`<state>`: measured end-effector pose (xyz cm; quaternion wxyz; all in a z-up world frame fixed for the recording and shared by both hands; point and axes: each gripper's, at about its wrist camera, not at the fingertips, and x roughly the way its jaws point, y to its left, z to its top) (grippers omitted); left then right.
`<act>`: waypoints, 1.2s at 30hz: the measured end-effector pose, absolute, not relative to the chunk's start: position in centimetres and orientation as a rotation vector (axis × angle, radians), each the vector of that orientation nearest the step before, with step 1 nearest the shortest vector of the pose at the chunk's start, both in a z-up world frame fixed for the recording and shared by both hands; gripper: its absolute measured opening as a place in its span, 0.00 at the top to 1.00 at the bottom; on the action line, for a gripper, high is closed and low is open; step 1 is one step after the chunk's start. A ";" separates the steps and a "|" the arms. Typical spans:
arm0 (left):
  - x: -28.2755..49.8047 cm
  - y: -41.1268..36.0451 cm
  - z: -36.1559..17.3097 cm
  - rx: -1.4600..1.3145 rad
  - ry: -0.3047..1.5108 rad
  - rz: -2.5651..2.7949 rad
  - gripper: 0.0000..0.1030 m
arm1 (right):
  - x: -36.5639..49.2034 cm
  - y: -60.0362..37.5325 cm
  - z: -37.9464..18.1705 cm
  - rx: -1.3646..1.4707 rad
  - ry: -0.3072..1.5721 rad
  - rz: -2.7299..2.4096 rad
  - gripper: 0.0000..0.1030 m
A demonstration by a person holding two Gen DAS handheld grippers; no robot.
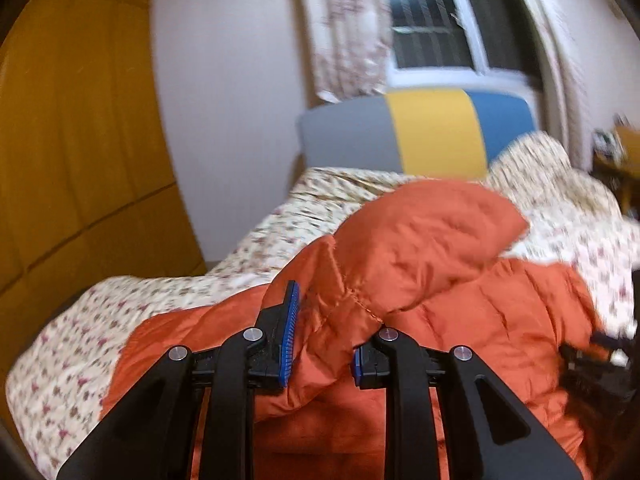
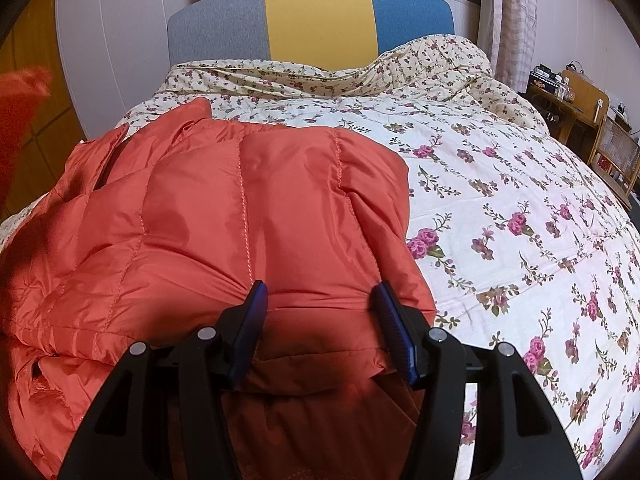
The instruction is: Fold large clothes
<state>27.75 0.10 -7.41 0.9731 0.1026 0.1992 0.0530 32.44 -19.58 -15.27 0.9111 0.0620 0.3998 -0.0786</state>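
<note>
The left gripper [image 1: 324, 332] has its blue-padded fingers [image 1: 290, 328] pinched close on a raised fold of the orange puffer jacket [image 1: 420, 240]. The right gripper [image 2: 324, 320], fingers half spread, clamps a thick bunch of the jacket's quilted edge. The jacket lies on the floral bed [image 2: 500, 200], with a grey, yellow and blue headboard [image 2: 316, 20] beyond.

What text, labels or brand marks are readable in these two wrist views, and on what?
None readable.
Orange quilted jacket: no tag, logo or print showing in either view.
Floral bedspread: flower pattern only, no lettering.
Headboard: plain grey, yellow and blue panels.
Left gripper and right gripper: no markings visible.
Small items on the wooden desk: too small to tell whether they carry any text.
</note>
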 end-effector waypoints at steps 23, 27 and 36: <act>29.7 -7.1 -15.3 0.507 0.609 -0.149 0.65 | 32.4 -19.6 -15.3 0.125 0.823 -0.162 0.45; 28.8 -6.0 -13.6 0.436 0.561 -0.141 0.10 | 32.4 -19.6 -15.3 0.124 0.824 -0.162 0.45; 25.8 2.4 -8.8 0.126 0.487 -0.135 0.09 | 32.3 -19.6 -15.3 0.116 0.824 -0.167 0.45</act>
